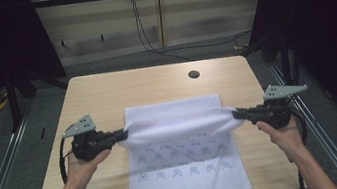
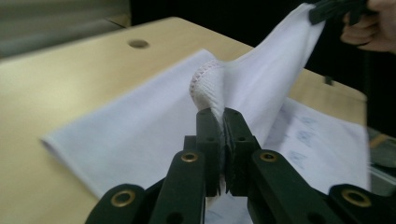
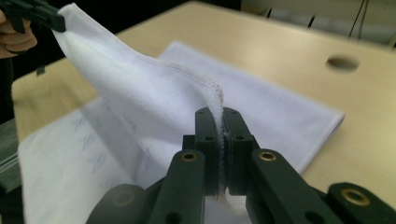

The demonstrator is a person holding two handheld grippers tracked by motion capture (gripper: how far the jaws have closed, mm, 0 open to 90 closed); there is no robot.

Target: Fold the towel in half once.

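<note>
White towel hangs taut between left gripper and right gripper, both clamped on its corners; bare wooden table lies open beyond, past a cable hole.

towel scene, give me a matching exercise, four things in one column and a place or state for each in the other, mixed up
Things:
1. left gripper
2. right gripper
3. towel
4. round hole

Places or states:
A. in the tabletop, beyond the towel's far edge
B. shut on the towel's right side
C. white, near part printed with small figures, middle lifted off the table
D. shut on the towel's left side

Pairs: 1-D, 2-B, 3-C, 4-A
</note>
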